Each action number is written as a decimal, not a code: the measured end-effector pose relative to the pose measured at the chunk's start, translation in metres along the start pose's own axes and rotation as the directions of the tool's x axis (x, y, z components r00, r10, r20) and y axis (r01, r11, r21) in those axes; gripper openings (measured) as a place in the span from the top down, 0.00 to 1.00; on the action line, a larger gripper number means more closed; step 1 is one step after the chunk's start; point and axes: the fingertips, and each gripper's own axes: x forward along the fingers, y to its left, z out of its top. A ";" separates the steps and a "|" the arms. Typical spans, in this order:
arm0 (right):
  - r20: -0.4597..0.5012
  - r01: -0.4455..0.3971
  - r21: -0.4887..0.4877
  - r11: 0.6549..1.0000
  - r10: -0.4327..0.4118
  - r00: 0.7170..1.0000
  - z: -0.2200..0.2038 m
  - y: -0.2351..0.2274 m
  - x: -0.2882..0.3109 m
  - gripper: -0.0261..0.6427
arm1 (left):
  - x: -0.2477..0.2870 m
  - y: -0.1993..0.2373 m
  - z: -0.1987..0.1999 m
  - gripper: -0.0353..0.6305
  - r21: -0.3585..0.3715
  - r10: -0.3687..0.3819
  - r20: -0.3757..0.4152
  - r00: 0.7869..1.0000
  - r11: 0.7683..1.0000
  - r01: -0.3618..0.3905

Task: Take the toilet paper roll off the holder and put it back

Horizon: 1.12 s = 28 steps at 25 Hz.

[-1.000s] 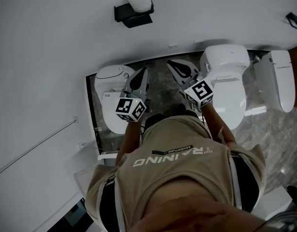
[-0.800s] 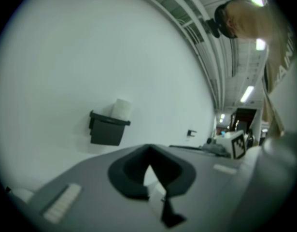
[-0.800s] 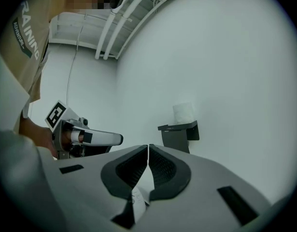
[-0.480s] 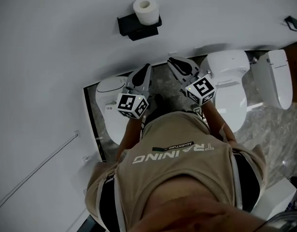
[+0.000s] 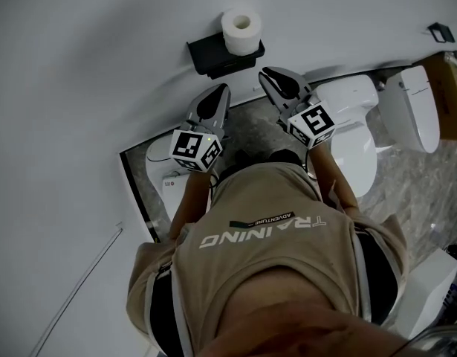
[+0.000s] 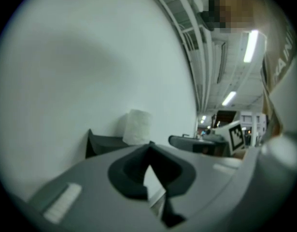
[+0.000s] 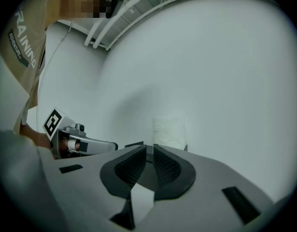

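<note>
The toilet paper roll (image 5: 241, 30) stands on the holder (image 5: 213, 56), just ahead of the closed, empty right gripper (image 5: 268, 73) and the seemingly closed left gripper (image 5: 222, 89).

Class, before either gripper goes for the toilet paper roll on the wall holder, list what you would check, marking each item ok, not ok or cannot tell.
1. Toilet paper roll stands upright on the black holder: ok.
2. Left gripper carries nothing: ok.
3. Right gripper carries nothing: ok.
4. Jaws apart, ready to take the roll: not ok, both grippers are shut.
5. A gripper is at the roll: not ok, both are short of it and touch nothing.
6. Whether a peg or spindle keeps the roll on the holder: cannot tell.
</note>
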 end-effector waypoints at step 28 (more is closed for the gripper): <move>-0.086 -0.222 -0.005 0.975 0.221 0.971 0.014 -0.046 0.103 0.44 | 0.032 0.038 0.007 0.95 -0.024 0.143 -0.012 0.990 0.989 -0.144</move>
